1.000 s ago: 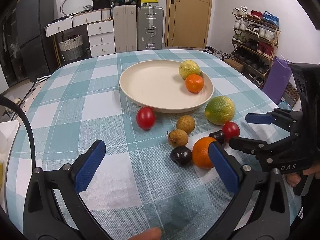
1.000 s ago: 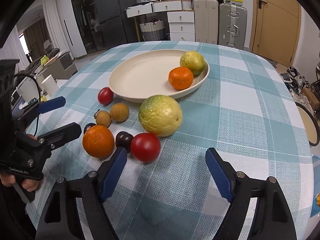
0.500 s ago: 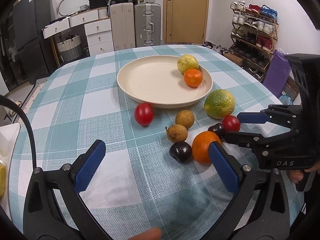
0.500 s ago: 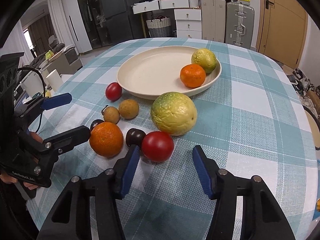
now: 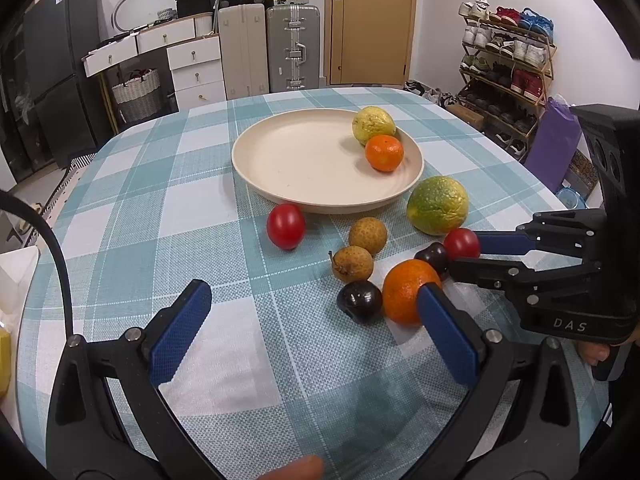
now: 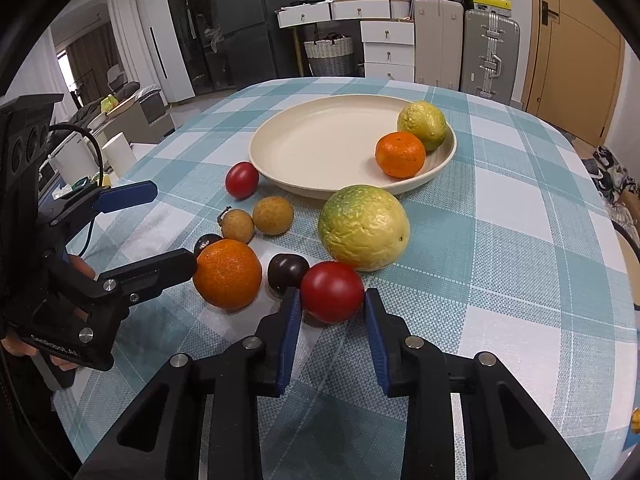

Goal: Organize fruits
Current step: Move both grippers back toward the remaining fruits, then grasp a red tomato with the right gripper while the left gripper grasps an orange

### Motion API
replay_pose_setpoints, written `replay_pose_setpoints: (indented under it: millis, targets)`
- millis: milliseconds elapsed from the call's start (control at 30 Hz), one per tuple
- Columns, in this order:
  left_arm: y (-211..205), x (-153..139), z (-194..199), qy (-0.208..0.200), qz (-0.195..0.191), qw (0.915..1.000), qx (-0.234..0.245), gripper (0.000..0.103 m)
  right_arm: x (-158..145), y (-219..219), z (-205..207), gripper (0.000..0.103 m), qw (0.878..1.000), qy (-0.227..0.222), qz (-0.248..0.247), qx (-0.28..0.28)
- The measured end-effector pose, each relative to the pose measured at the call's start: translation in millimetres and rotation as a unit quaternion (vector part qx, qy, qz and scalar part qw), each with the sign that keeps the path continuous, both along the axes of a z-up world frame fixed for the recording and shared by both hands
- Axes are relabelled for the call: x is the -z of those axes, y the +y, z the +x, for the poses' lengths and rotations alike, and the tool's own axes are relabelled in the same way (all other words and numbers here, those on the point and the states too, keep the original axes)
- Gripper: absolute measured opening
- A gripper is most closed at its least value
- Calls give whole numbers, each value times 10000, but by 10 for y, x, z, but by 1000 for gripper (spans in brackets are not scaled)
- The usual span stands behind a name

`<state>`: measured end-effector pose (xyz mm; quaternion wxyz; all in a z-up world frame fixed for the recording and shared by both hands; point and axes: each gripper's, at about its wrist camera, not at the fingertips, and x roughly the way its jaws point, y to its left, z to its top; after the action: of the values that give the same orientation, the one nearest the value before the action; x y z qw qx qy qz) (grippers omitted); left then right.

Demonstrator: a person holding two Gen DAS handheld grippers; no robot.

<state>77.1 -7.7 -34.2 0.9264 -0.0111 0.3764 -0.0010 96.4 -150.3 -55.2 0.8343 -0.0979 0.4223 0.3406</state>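
Right wrist view: the right gripper point(image 6: 331, 304) fingers had just closed on the round red tomato point(image 6: 332, 291).
It sat on the teal-checked cloth counter point(image 6: 500, 248) near the cream round plate point(image 6: 320, 140); the left gripper point(image 5: 316, 330) gaped empty; silver suitcases point(image 6: 490, 50) stood behind.

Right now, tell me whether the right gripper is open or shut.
Shut on the red tomato. The right gripper has just been closing, and its blue pads press the tomato's two sides on the table.
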Motion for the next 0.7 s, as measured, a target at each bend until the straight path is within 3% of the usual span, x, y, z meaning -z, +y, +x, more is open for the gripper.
replay_pose_setpoints:
  millis: [700]
  targets:
    - [158, -14, -13, 67, -167, 9998, -79, 102, -134, -128, -50, 32, 9997, -154, 175, 34]
